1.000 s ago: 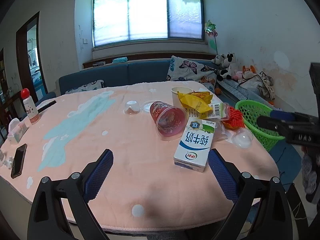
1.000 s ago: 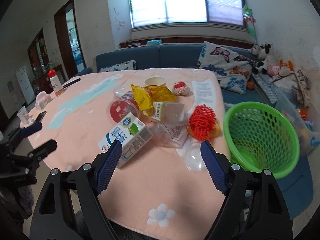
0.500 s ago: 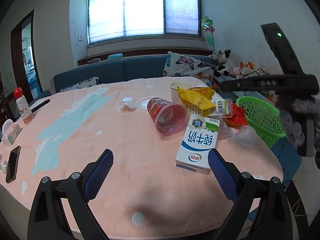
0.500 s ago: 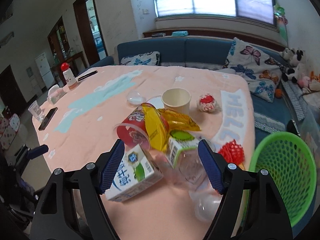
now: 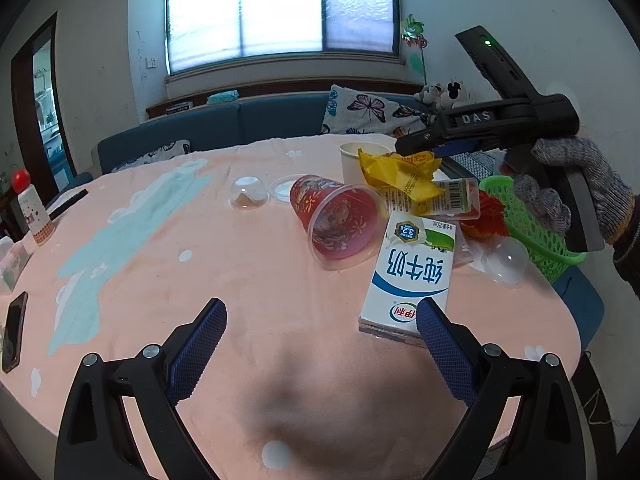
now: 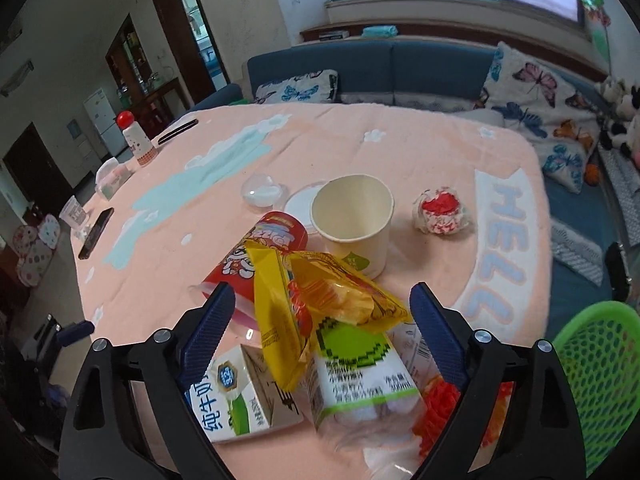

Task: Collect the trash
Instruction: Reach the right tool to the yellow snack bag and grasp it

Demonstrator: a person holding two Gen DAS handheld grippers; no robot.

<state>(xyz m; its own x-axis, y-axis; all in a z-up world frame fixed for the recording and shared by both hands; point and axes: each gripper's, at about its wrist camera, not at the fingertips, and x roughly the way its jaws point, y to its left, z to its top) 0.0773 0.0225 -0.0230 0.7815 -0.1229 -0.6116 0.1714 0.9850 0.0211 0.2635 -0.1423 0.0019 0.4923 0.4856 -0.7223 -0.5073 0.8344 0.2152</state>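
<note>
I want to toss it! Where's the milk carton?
In the left wrist view the milk carton lies flat on the table's right side, beside the tipped red cup.

The counter [image 5: 168, 264] wears a pink cloth. On it, near the upright paper cup [image 6: 352, 220]: a tipped red cup [image 5: 340, 220], a milk carton [image 5: 408, 276], a yellow wrapper [image 6: 320, 300] over a clear bottle [image 6: 360, 380], a red-and-white wad [image 6: 440, 212] and clear domed lids [image 5: 248, 198]. A phone [image 5: 12, 330] lies far off at the edge.
</note>
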